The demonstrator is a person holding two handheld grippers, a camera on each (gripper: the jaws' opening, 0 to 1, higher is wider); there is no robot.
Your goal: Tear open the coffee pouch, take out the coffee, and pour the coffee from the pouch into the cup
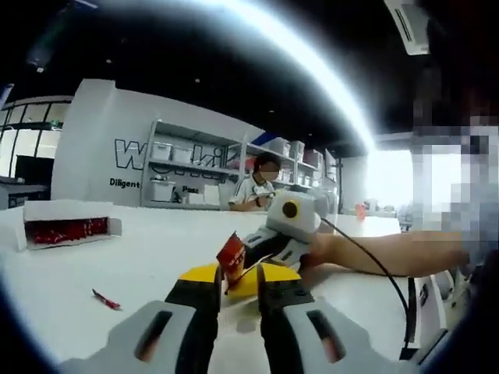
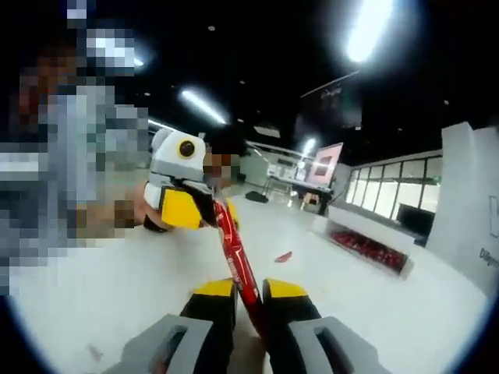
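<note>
Far left on the white table (image 1: 140, 257), open box of red sachets (image 1: 66, 227); nearer, torn red scrap (image 1: 105, 299). Centre: red coffee pouch (image 1: 231, 261) held above the tabletop, pinched by both grippers, left gripper (image 1: 238, 287) and right gripper (image 2: 248, 290) each clamped on it. Best pulled apart steadily, pouch kept upright against spilling. Plenty of bare tabletop around; far edge well apart.

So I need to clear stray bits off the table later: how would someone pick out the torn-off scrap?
On the white table, look between the open white box of red packets and the left gripper. The torn-off scrap is a small red sliver lying flat and alone, unlike the red pouch clamped between both grippers.
</note>
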